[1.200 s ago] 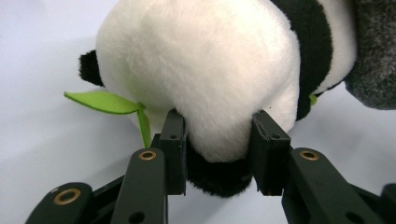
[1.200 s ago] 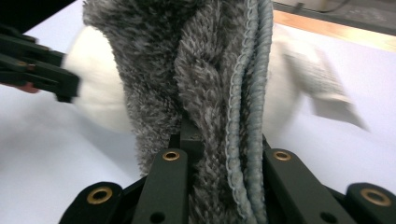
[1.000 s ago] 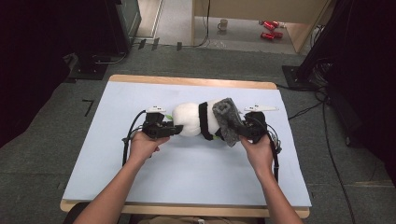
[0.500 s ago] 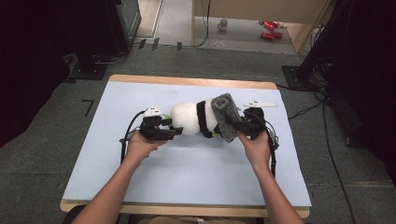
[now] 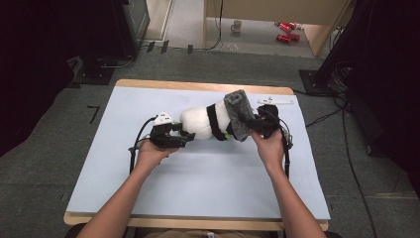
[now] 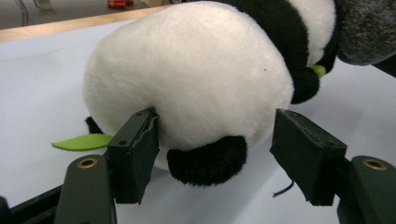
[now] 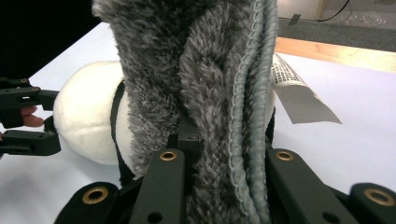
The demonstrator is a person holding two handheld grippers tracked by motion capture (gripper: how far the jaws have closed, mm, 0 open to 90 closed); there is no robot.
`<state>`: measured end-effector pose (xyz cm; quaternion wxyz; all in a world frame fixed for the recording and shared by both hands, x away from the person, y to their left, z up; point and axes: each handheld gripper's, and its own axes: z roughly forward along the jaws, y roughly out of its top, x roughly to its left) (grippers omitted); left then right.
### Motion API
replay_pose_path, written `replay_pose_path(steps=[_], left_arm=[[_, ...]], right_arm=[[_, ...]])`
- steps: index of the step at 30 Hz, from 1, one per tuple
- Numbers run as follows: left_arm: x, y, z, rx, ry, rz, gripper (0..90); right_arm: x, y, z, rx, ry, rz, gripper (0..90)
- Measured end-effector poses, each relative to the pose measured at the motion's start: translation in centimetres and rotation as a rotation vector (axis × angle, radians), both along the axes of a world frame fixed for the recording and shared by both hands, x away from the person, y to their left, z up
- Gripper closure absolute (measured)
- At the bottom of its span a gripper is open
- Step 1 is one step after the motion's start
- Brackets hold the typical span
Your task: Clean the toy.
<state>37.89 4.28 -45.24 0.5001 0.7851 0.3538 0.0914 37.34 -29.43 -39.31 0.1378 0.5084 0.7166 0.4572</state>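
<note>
Panda plush [image 6: 187,79] sits between parted left hand-held gripper [image 6: 215,154]; right hand-held gripper [image 7: 219,163] clamps grey sock [image 7: 205,70].

No text, brand, number or sign can be read anywhere in these views. The one thing that carries print is a white sewn-in label [image 7: 299,91] that sticks out from behind the grey fuzzy cloth [image 7: 201,84] in the right gripper view: fine dark lines of print run across its upper part, too small and blurred to make out, and its lower part is blank. In the high view the same label [image 5: 275,101] lies as a pale strip on the table [image 5: 148,198] with no print to be seen on it.
</note>
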Motion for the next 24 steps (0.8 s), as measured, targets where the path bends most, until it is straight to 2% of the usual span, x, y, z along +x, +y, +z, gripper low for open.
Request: replay_pose_path(steps=[4,6,8,11,13,16,21,23,24], left_arm=[[0.4,-0.4,-0.5,-0.002,0.006,0.033,32.4],[0.5,-0.4,-0.6,-0.009,0.009,0.050,35.6],[0.6,-0.5,-0.7,-0.011,0.015,0.071,43.5],[0.6,-0.6,-0.4,-0.001,0.047,0.108,54.5],[0.4,-0.6,0.1,0.002,0.048,0.141,61.1],[0.3,-0.9,0.9,-0.001,0.101,0.121,66.5],[-0.9,-0.6,2.9,-0.030,0.176,0.062,67.4],[-1.5,-0.1,3.6,-0.041,0.217,0.042,67.3],[-1.7,0.1,3.9,-0.060,0.242,0.034,67.2]], right_arm=[[0.2,0.1,0.2,0.008,0.001,-0.002,76.4],[0.2,0.1,0.3,0.007,-0.002,-0.001,76.5],[0.0,0.2,0.5,0.015,-0.005,0.002,76.7],[-0.4,0.5,1.0,0.027,-0.010,0.011,77.1],[-0.7,1.0,1.5,0.028,-0.020,0.028,77.4],[-1.4,2.0,2.3,0.037,-0.039,0.064,77.5],[-2.6,4.3,3.8,0.048,-0.063,0.138,77.5],[-3.2,5.2,4.3,0.051,-0.073,0.168,77.5],[-3.5,5.7,4.5,0.050,-0.075,0.185,77.5]])
